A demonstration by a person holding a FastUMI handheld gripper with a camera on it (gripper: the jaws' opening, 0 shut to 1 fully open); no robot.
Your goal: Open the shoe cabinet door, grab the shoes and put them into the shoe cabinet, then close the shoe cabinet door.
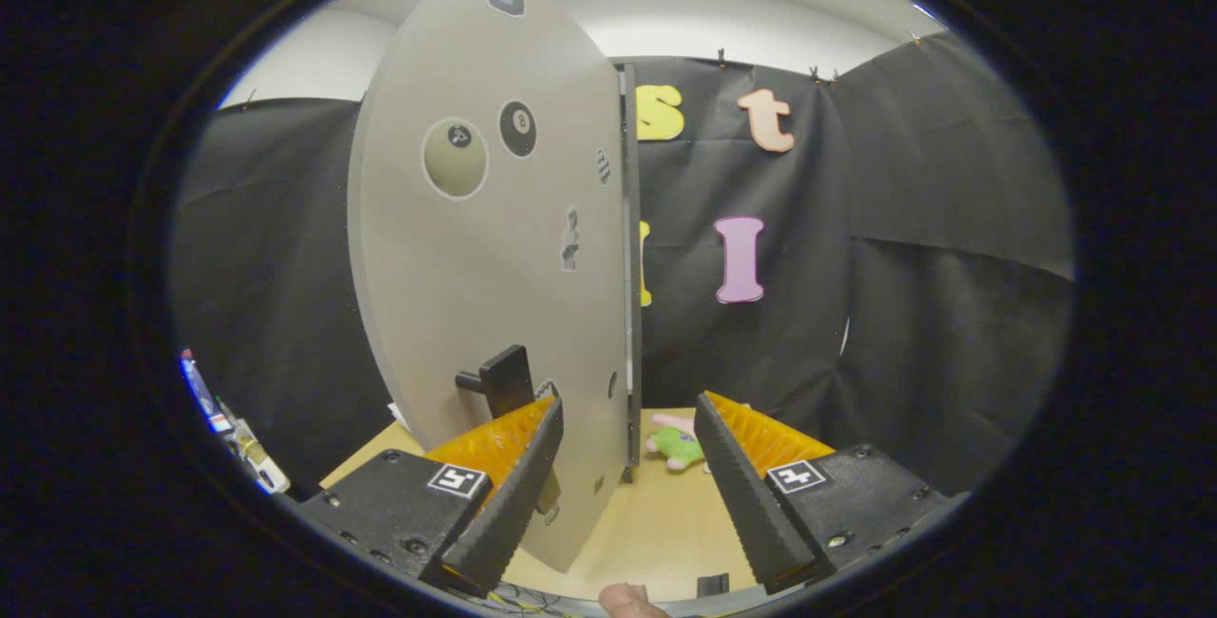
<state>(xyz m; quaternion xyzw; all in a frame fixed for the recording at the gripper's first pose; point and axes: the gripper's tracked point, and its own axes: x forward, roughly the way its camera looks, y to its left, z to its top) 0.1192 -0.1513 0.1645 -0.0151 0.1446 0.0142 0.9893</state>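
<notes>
At the bottom of my feed, the gripper is sitting with its jaws spread wide, gripping nothing. The shoe cabinet door is standing open edge-on just ahead of the left finger, its dark handle poking out right above that fingertip; I can't tell whether they are touching. Beyond the jaws a green and pink plush toy is lying on the wooden desk, against the black cloth wall.
</notes>
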